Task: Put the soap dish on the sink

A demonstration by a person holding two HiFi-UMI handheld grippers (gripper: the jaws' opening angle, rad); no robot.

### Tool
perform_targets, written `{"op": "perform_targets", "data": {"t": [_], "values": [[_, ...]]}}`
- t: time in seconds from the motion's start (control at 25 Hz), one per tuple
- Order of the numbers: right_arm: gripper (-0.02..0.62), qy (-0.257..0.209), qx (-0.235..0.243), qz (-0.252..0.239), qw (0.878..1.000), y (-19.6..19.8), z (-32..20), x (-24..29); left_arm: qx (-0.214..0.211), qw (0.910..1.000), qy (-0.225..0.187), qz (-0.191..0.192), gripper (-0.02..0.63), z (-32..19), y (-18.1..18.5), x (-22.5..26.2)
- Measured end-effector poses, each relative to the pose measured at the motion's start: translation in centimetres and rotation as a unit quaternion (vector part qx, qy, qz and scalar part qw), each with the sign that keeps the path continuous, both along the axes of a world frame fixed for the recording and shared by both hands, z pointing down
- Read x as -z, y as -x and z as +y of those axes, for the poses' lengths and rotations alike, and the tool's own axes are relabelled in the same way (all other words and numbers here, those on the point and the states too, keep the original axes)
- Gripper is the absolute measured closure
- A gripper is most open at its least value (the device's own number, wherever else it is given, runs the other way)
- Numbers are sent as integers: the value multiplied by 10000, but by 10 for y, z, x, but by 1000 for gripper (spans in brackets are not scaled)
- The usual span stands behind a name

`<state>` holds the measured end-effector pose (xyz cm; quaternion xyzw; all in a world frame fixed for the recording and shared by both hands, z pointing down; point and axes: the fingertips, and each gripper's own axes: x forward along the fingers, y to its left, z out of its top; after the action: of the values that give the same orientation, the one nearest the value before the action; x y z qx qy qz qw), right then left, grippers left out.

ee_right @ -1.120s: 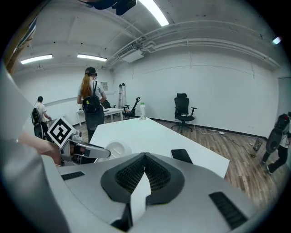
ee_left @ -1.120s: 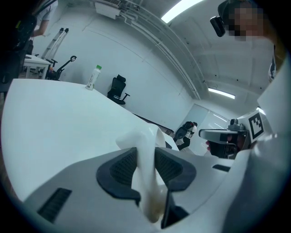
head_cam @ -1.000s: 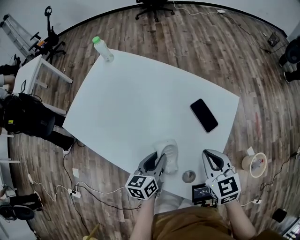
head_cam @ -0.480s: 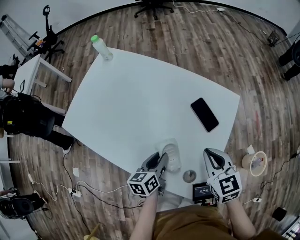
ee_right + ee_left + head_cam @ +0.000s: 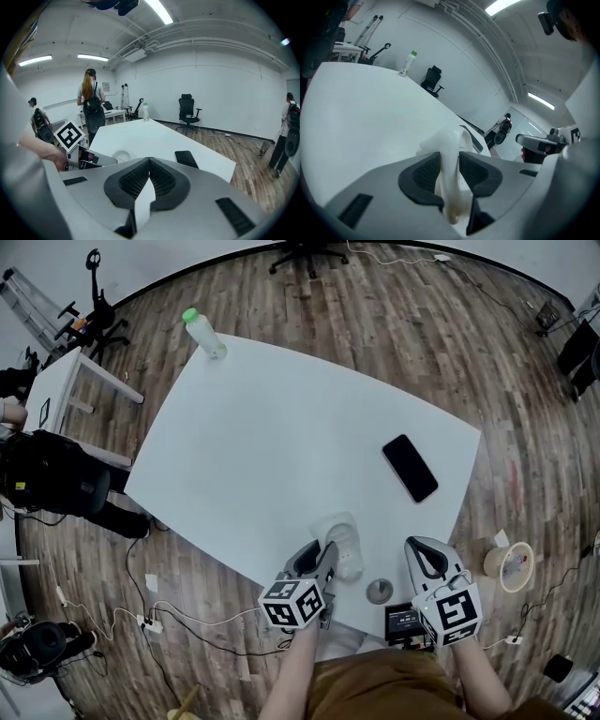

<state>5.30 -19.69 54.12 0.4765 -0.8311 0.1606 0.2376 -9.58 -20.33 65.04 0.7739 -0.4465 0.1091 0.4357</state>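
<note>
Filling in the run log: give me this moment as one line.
left gripper: shut on soap dish, over table near edge | right gripper: shut, empty | sink: not in view

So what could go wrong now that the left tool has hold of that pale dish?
The left gripper pinches only one thin wall of the translucent white plastic soap dish, so it may twist or slip out. The dish is close to the near edge of the white table, so a drop might send it to the wooden floor.
</note>
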Motion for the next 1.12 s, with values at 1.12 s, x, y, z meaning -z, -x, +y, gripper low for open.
{"op": "perform_targets", "data": {"t": [1.12], "values": [[588,-105,-192,34,9998,-5,-1,11,227,9997,-47,-73,417,-4,5,15]]}}
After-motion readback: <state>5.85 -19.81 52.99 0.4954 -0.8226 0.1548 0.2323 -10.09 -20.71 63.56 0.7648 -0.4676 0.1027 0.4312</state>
